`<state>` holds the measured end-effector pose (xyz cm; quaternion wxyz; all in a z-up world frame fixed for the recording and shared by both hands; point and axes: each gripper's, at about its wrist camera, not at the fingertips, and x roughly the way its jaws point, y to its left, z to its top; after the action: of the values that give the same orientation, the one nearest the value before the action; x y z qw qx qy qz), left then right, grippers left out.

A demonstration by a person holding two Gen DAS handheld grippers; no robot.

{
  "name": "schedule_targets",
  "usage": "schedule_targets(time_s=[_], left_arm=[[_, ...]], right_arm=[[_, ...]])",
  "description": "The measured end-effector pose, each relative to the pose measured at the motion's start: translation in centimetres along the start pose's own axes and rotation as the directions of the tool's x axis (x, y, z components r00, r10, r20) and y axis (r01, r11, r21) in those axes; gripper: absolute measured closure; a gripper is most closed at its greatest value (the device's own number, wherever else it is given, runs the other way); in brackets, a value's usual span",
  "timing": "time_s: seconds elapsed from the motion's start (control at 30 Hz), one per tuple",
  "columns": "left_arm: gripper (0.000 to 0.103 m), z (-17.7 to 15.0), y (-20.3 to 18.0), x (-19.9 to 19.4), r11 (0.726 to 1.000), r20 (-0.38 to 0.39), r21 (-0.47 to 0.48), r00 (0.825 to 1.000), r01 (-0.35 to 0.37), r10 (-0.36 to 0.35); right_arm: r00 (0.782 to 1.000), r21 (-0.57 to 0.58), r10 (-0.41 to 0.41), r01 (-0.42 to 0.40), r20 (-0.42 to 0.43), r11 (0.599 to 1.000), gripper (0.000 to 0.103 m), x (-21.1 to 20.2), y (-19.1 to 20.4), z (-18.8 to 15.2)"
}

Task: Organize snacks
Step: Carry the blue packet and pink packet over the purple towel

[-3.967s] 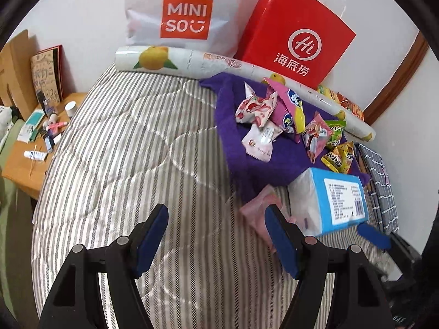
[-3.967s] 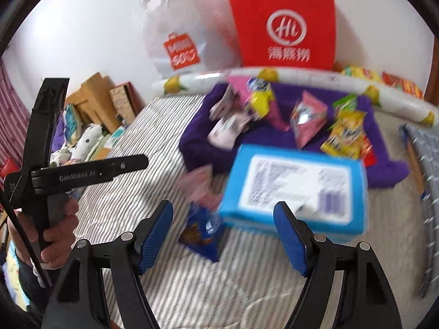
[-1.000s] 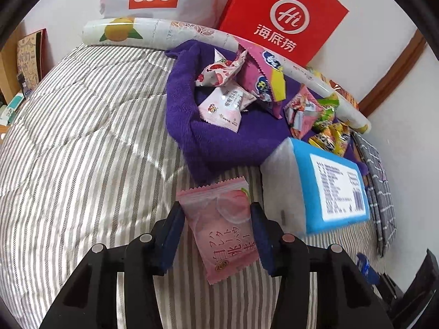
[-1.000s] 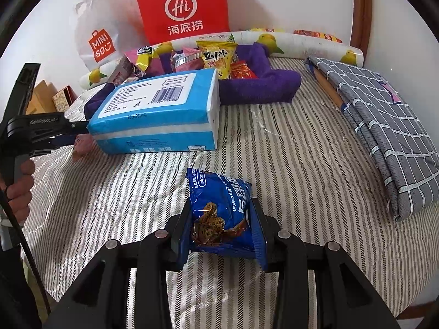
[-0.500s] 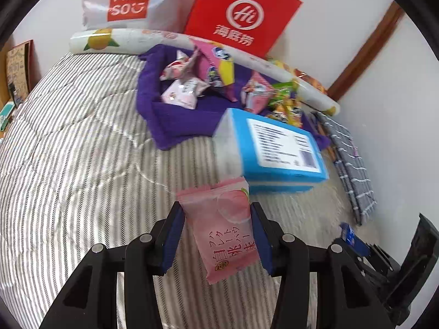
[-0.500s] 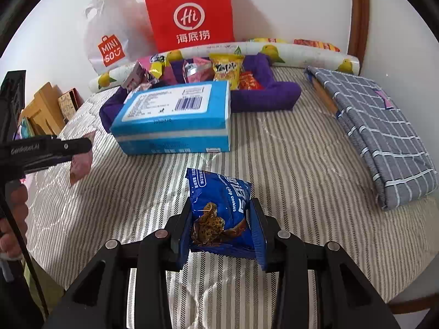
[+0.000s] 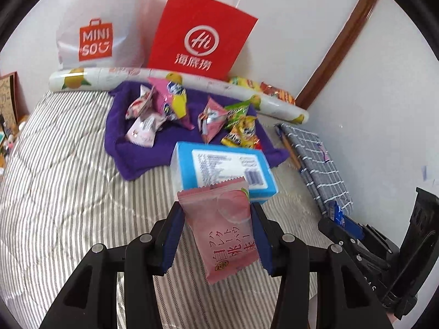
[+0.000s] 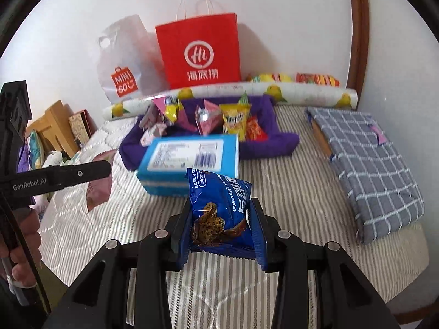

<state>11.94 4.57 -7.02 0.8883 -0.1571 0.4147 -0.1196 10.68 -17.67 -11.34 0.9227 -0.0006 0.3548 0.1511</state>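
Note:
My left gripper is shut on a pink peach snack packet and holds it above the striped bed. My right gripper is shut on a blue chocolate chip cookie packet, also lifted. In the right wrist view the left gripper shows at the left with the pink packet hanging from it. Several snack packets lie on a purple towel at the back. A blue tissue box lies in front of the towel.
A red paper bag and a white Miniso bag lean on the wall behind a lemon-print roll. A folded grey checked cloth lies on the bed's right side. A wooden side table stands left of the bed.
Both grippers have lifted and pulled back from the tissue box with their packets still held. The left gripper has turned to the right.

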Motion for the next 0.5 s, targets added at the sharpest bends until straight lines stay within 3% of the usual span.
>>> schedule_targets(time_s=[0.5], left_arm=[[0.057, 4.2, -1.1, -1.0, 1.0, 0.055, 0.029, 0.998, -0.006, 0.004]], right_arm=[[0.997, -0.044, 0.01, -0.007, 0.073, 0.999, 0.065, -0.3, 0.8, 5.8]])
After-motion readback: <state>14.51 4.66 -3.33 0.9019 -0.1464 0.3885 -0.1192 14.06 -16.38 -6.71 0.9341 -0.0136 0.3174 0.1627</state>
